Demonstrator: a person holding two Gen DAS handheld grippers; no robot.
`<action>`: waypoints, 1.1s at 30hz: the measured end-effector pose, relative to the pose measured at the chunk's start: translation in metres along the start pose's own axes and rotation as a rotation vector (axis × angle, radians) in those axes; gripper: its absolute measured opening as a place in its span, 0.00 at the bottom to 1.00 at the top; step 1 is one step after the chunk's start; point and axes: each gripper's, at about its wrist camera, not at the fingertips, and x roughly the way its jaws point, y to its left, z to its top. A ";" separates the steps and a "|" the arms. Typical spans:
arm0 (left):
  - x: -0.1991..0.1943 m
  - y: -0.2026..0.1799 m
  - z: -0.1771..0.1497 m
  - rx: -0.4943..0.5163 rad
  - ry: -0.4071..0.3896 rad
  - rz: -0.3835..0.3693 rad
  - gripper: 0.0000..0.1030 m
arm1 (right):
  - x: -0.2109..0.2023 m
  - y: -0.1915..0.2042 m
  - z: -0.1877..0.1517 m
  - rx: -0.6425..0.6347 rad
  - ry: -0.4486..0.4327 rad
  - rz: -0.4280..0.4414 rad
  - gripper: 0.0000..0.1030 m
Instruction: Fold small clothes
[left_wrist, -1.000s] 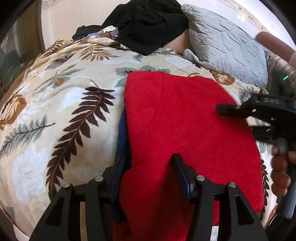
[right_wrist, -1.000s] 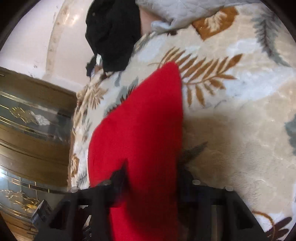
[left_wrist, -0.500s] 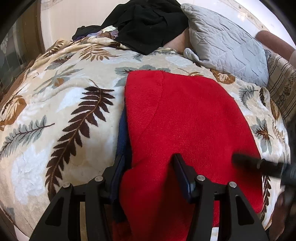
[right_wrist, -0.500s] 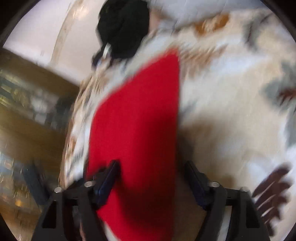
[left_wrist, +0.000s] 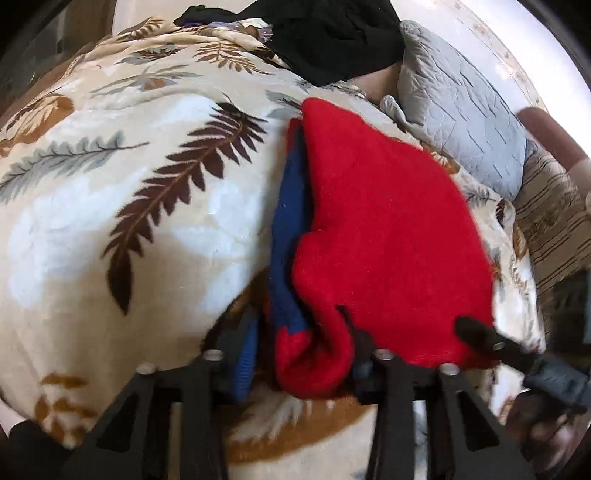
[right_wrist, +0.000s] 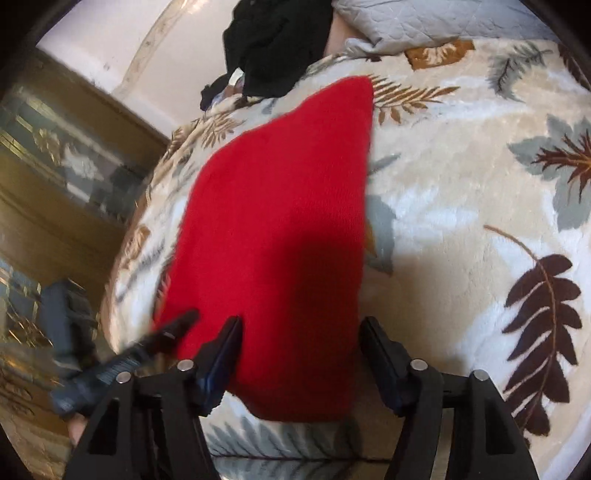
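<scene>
A red knit garment (left_wrist: 384, 229) with a blue part (left_wrist: 288, 236) along its left edge lies folded on the leaf-print blanket. My left gripper (left_wrist: 301, 347) straddles its near left corner, jaws apart around the bunched, slightly lifted cloth. In the right wrist view the red garment (right_wrist: 280, 229) runs away from me, and my right gripper (right_wrist: 301, 350) is open with its near end between the jaws. The right gripper's tip (left_wrist: 480, 334) shows at the garment's near right edge in the left wrist view; the left gripper (right_wrist: 162, 336) shows in the right wrist view.
The leaf-print blanket (left_wrist: 110, 221) covers the bed. A black clothes pile (left_wrist: 332, 37) and a grey quilted pillow (left_wrist: 461, 110) lie at the far end. A striped cushion (left_wrist: 554, 221) is at the right. A wooden mirrored cabinet (right_wrist: 55, 184) stands beside the bed.
The left gripper has pulled back and lifted the garment's near corner, bunching it and baring more blue. The right gripper has moved to the garment's near end and opened wider.
</scene>
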 end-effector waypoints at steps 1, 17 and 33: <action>-0.004 -0.003 0.004 0.004 0.011 -0.010 0.32 | -0.003 -0.002 0.002 0.015 -0.002 0.018 0.64; 0.078 0.037 0.116 -0.303 0.088 -0.289 0.28 | 0.012 -0.013 0.042 0.085 -0.009 0.073 0.71; 0.023 0.021 0.043 -0.106 0.064 -0.197 0.23 | 0.017 -0.009 0.021 0.096 0.013 0.097 0.71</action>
